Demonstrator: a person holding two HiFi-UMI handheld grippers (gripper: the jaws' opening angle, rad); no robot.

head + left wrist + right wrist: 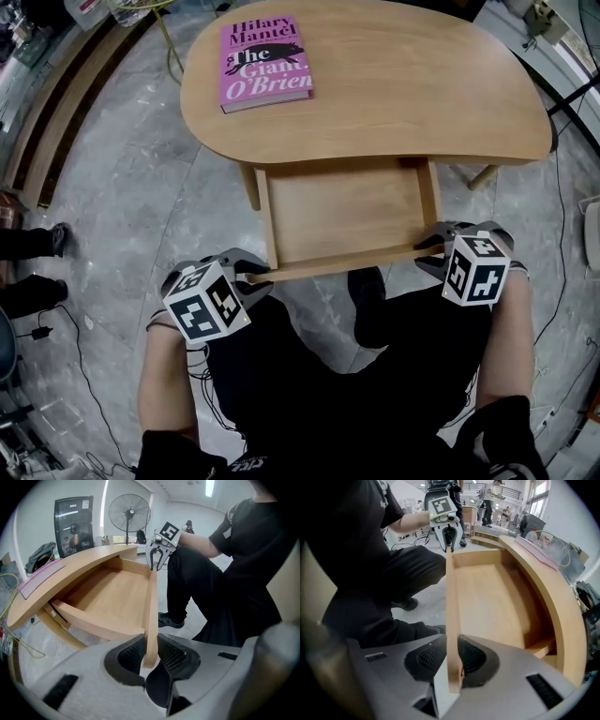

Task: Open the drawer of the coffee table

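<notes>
The book is located on the far left part of the coffee table, and the drawer is extended from beneath the near edge of the tabletop toward the person. The front panel of the drawer is positioned nearest the person, with the left gripper located at its left end and the right gripper at its right end; the panel is seated between the jaws of each gripper, in contact with the pads. The legs of the person are situated before the drawer, between the two grippers.
</notes>
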